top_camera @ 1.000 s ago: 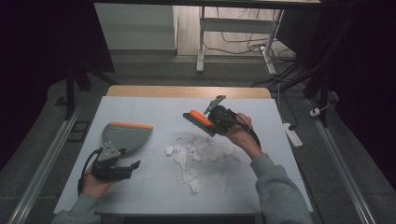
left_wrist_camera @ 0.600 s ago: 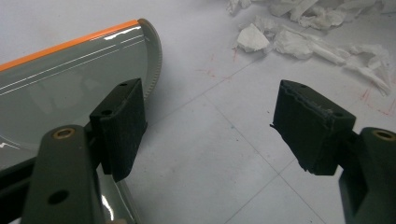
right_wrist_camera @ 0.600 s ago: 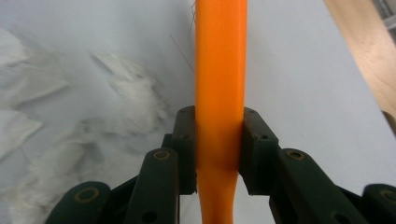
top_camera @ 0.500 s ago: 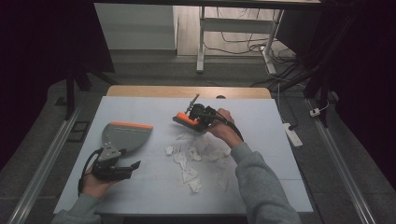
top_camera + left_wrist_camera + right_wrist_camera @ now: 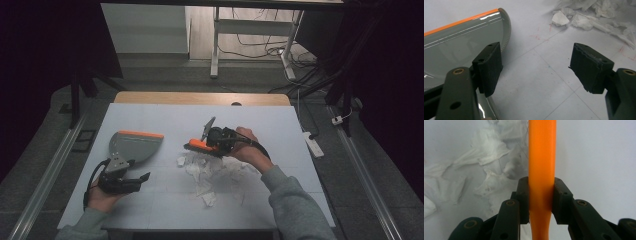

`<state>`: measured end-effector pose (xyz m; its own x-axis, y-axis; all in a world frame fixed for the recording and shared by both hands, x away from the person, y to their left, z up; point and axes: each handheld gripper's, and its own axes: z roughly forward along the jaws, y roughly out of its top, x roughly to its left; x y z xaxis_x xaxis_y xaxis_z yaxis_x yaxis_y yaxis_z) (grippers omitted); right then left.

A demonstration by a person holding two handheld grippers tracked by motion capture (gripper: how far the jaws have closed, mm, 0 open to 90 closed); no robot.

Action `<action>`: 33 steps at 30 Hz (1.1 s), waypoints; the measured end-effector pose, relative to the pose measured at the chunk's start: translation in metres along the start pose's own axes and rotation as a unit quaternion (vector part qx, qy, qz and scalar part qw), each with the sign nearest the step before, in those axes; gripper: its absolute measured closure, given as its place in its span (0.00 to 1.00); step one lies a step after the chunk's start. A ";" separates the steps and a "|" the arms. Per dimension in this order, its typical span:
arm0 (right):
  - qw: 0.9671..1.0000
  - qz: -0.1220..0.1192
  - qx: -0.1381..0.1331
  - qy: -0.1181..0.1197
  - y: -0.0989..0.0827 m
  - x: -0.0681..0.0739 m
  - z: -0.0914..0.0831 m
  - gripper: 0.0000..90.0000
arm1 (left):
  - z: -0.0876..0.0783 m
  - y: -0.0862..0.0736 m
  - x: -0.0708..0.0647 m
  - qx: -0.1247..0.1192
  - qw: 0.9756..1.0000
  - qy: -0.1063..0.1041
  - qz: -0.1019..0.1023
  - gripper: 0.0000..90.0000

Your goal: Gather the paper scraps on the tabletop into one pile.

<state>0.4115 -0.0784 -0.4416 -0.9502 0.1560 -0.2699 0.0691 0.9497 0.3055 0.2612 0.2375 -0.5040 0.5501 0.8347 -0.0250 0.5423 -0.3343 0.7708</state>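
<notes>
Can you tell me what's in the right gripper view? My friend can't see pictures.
The right gripper has its two black jaws shut on an orange handle that runs straight up the middle of the picture. To its left, crumpled white paper scraps lie on the pale table.

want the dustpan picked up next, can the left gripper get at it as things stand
Probably yes. The left gripper is open and holds nothing, and the dustpan lies right beside its one jaw on bare table, with the paper scraps farther off.

White table mat (image 5: 150, 115); power strip (image 5: 311, 143) on floor; desk legs (image 5: 215, 45) beyond.
</notes>
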 end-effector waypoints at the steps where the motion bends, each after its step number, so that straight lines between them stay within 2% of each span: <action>1: 1.000 0.006 -0.008 -0.008 -0.001 -0.001 -0.006 0.78 | 0.000 0.000 0.000 -0.001 1.000 0.000 -0.001 0.29; 3: 0.998 0.033 -0.045 -0.027 -0.005 -0.005 -0.017 0.78 | -0.001 0.000 0.001 -0.003 1.000 0.002 -0.002 0.29; 5: 0.995 0.058 -0.075 -0.039 -0.008 -0.010 -0.027 0.78 | -0.002 -0.001 0.002 -0.004 1.000 0.004 -0.005 0.29; 8: 0.989 0.096 -0.108 -0.039 -0.011 -0.012 -0.034 0.78 | -0.003 -0.001 0.003 -0.005 1.000 0.007 -0.006 0.29; 9: 0.987 0.109 -0.115 -0.033 -0.011 -0.011 -0.035 0.78 | -0.003 -0.001 0.003 -0.005 1.000 0.007 -0.007 0.29; 11: 0.984 0.114 -0.133 -0.022 -0.009 -0.007 -0.032 0.78 | -0.003 -0.001 0.003 -0.005 1.000 0.008 -0.007 0.29; 15: 0.976 0.140 -0.165 0.026 0.003 0.008 -0.020 0.78 | -0.003 -0.002 0.004 -0.005 1.000 0.009 -0.009 0.29; 18: 0.969 0.160 -0.182 0.055 0.017 0.016 -0.009 0.78 | -0.004 -0.002 0.005 -0.006 1.000 0.011 -0.010 0.29; 23: 0.966 0.164 -0.188 0.073 0.037 0.022 0.011 0.78 | -0.005 -0.003 0.005 -0.006 1.000 0.012 -0.011 0.29; 25: 0.966 0.162 -0.188 0.074 0.042 0.024 0.015 0.78 | -0.005 -0.003 0.006 -0.007 1.000 0.012 -0.011 0.29; 29: 0.962 0.179 -0.191 0.079 0.047 0.026 0.018 0.78 | -0.006 -0.004 0.007 -0.007 1.000 0.013 -0.012 0.29; 30: 0.960 0.186 -0.194 0.080 0.047 0.028 0.019 0.78 | -0.006 -0.004 0.007 -0.007 1.000 0.012 -0.012 0.29; 31: 0.955 0.201 -0.198 0.088 0.047 0.030 0.020 0.78 | -0.006 -0.004 0.007 -0.007 1.000 0.012 -0.011 0.29; 32: 0.953 0.205 -0.200 0.098 0.047 0.033 0.021 0.78 | -0.006 -0.004 0.007 -0.007 1.000 0.012 -0.012 0.29; 33: 0.953 0.204 -0.202 0.102 0.048 0.036 0.023 0.78 | -0.006 -0.004 0.007 -0.007 1.000 0.012 -0.012 0.29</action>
<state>0.3881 -0.0207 -0.4575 -0.9116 0.3941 0.1166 0.3614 0.6335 0.6841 0.2589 0.2476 -0.5036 0.5213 0.8529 -0.0285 0.5465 -0.3081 0.7787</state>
